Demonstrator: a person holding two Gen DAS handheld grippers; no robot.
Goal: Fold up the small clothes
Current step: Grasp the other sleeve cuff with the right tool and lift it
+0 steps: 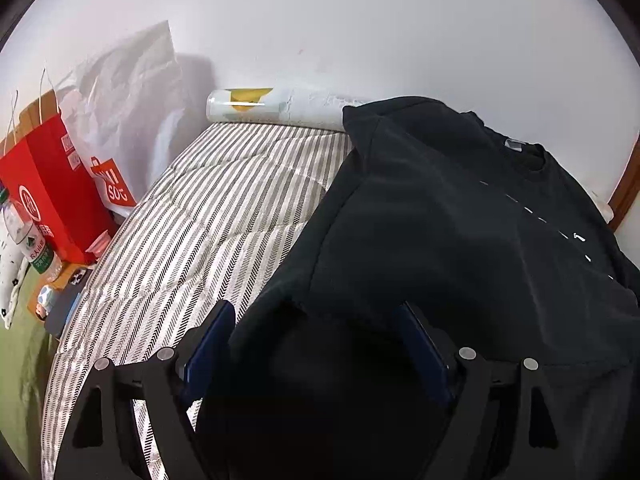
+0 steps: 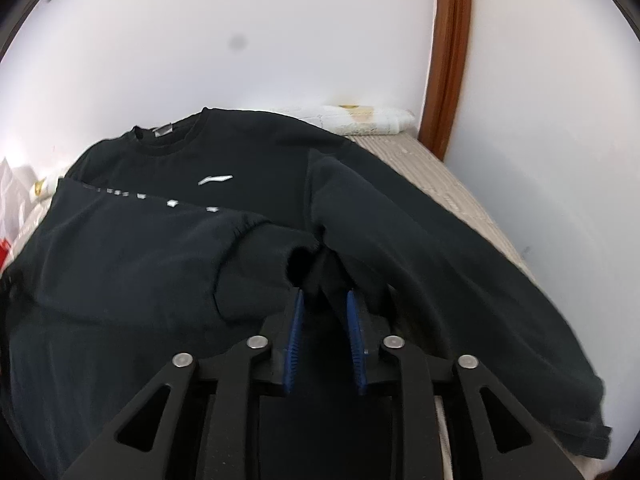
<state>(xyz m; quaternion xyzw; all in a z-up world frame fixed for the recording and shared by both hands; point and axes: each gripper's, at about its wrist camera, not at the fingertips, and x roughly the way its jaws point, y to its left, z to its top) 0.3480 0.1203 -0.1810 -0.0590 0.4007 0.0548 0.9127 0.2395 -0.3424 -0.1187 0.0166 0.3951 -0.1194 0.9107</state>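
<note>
The black sweatshirt (image 2: 248, 152) lies on the striped bed (image 1: 208, 200), both sleeves folded inward. The left gripper (image 1: 316, 344) stands wide apart, fabric between its fingers; the right gripper (image 2: 324, 304) pinches a sleeve cuff (image 2: 316, 268)

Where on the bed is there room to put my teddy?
The striped mattress is bare between the black sweatshirt and the red bag, up to the rolled towel. The floor by the bag is crowded.
</note>
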